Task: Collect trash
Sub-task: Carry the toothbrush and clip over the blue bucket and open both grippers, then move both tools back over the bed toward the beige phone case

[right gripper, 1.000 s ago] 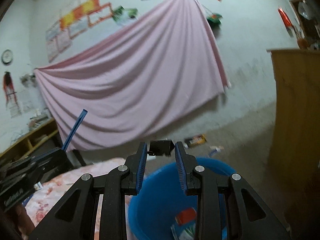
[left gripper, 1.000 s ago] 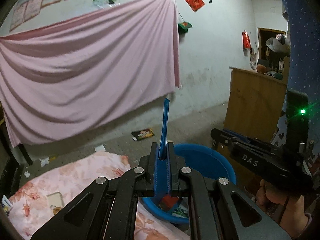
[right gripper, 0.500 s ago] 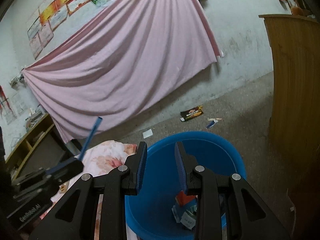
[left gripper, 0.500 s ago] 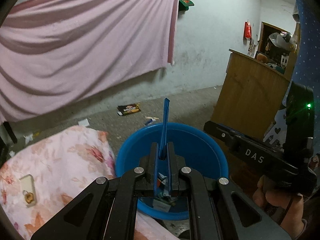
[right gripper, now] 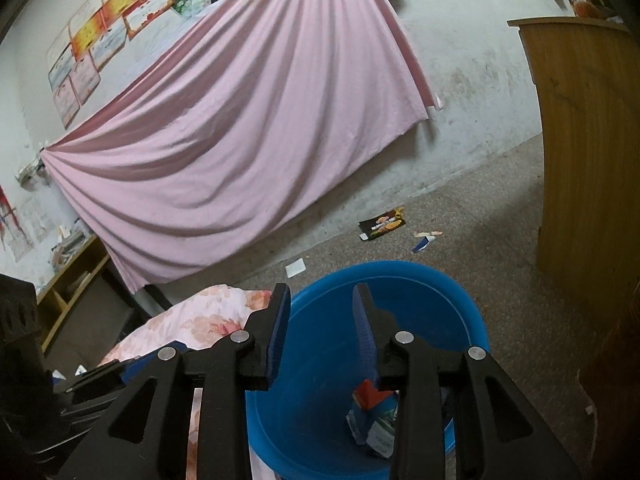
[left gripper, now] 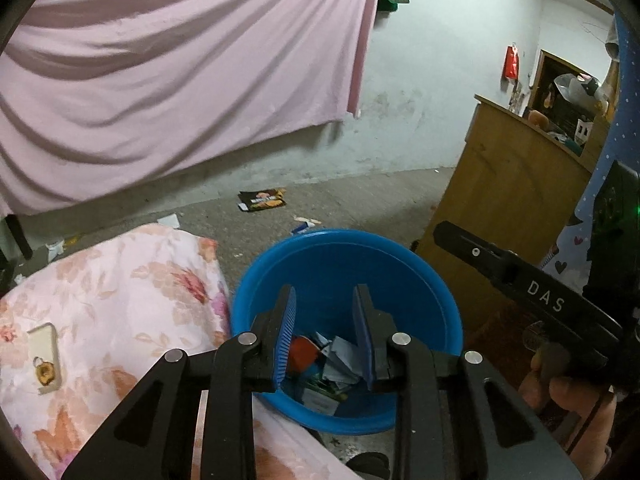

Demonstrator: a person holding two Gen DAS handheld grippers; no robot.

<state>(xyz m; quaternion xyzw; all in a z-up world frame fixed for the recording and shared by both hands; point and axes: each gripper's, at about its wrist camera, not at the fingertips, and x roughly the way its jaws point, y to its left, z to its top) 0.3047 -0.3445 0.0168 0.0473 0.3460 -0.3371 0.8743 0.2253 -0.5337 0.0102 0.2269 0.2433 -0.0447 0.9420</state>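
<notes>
Both claws, left and right, tilted over blue bucket, opening, empty

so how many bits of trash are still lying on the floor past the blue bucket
3 clear in the right wrist view: a black snack wrapper near the wall, a small blue-and-white wrapper right of it, a white paper scrap left. The blue plastic bucket may hide more.

I see a bright blue bucket holding red, white and pale blue scraps. The bedding is pink with orange-red flowers. A plain pink sheet drapes the whitish wall, and the cabinet is honey-brown wood.
</notes>
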